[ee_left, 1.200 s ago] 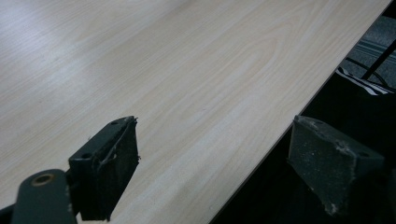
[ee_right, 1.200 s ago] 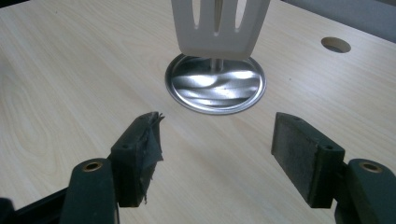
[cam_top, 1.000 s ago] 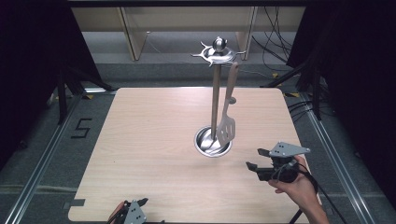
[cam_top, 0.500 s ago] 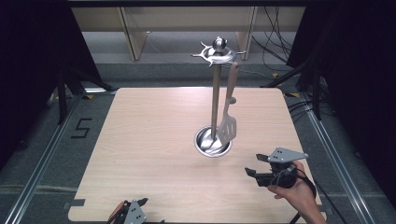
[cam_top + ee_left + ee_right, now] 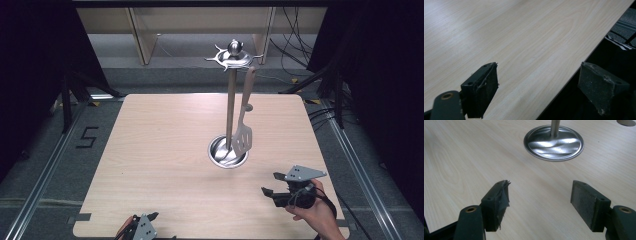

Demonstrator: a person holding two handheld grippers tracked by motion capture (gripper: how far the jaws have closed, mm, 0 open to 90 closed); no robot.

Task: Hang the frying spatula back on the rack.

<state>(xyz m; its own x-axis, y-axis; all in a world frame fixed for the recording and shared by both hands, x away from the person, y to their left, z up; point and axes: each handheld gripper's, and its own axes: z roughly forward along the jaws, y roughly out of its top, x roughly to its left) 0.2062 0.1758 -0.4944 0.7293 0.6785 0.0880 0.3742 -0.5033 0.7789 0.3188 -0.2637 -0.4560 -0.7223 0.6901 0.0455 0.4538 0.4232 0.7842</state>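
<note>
A metal utensil stand [image 5: 230,95] rises from a round steel base [image 5: 228,152] [image 5: 553,142] near the middle of the wooden table [image 5: 165,150]. A slotted spatula [image 5: 243,120] hangs from a hook at the stand's top, its blade just above the base. My right gripper [image 5: 270,192] [image 5: 540,195] is held in a hand at the table's front right, open and empty, pointing left toward the base. My left gripper [image 5: 142,224] [image 5: 539,80] sits at the front edge, open and empty, one jaw over the table [image 5: 511,37] and one past its edge.
Shelving [image 5: 200,20] stands behind the table. Cables [image 5: 295,45] lie on the floor at the back right. Metal rails [image 5: 45,170] run along both sides of the table. A "5" mark [image 5: 86,136] is on the floor at the left.
My right gripper has drawn back toward the front edge of the table, away from the stand. The left gripper has stayed put.
</note>
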